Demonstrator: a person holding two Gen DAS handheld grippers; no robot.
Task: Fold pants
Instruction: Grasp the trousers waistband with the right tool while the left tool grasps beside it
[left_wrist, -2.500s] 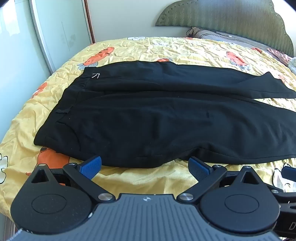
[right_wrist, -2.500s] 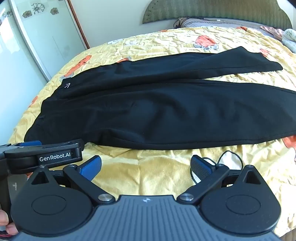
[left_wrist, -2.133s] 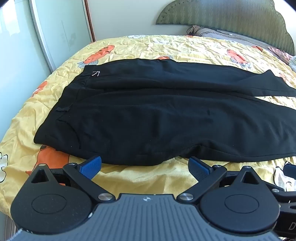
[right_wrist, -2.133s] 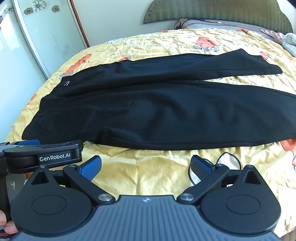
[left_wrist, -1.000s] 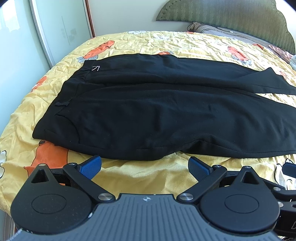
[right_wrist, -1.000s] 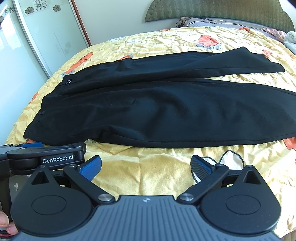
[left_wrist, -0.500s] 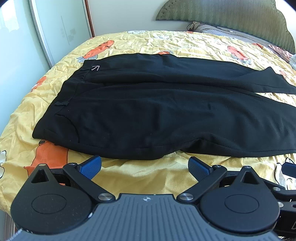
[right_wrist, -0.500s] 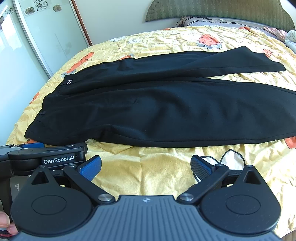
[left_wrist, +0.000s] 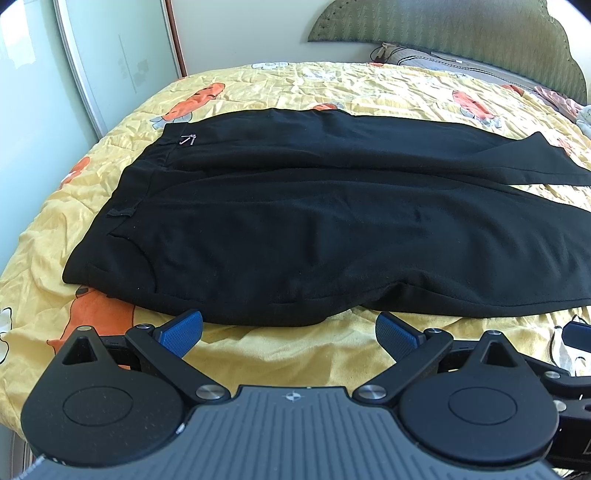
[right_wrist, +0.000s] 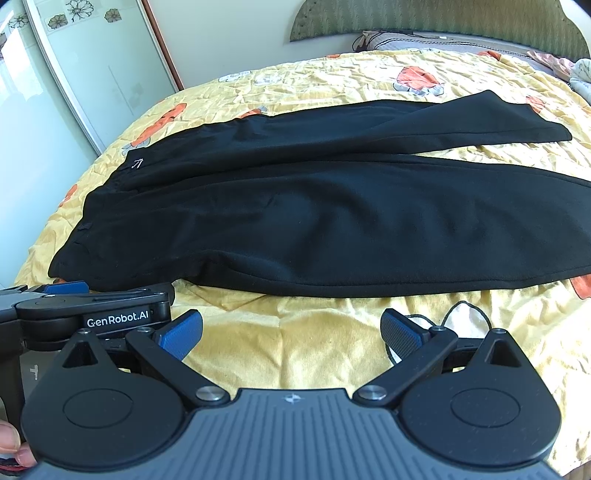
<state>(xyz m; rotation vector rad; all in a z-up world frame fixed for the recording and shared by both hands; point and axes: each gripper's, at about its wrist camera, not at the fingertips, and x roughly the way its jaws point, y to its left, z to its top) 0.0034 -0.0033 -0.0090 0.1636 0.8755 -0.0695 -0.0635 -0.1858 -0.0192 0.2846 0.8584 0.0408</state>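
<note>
On a bed spread with a yellow quilt (left_wrist: 332, 88) printed with orange carrots, a pair of black pants (left_wrist: 314, 229) is laid out flat, the waistband toward the left and the two legs stretched away to the right. The farther leg (right_wrist: 424, 129) is angled slightly apart from the nearer one, so that a wedge of quilt is exposed between their hems. A small white mark (left_wrist: 188, 139) is seen near the far corner of the waistband, and a belt loop (left_wrist: 120, 212) is visible on the nearer side.

The left gripper (left_wrist: 290, 330) is held just short of the pants' near edge, its blue-padded jaws spread wide with nothing between them; bare quilt is seen in the gap. The right gripper (right_wrist: 291, 332) is likewise held above the quilt in front of the pants, its jaws parted and empty. In the right wrist view the left gripper is also seen from the side at the lower left, labelled "GenRobot.AI", with fingertips (right_wrist: 14, 446) of the person holding it at the frame's edge.

A green padded headboard (left_wrist: 461, 29) and pillows (right_wrist: 424, 38) are seen at the far end of the bed, and glass sliding doors (right_wrist: 92, 74) are set along the left wall.
</note>
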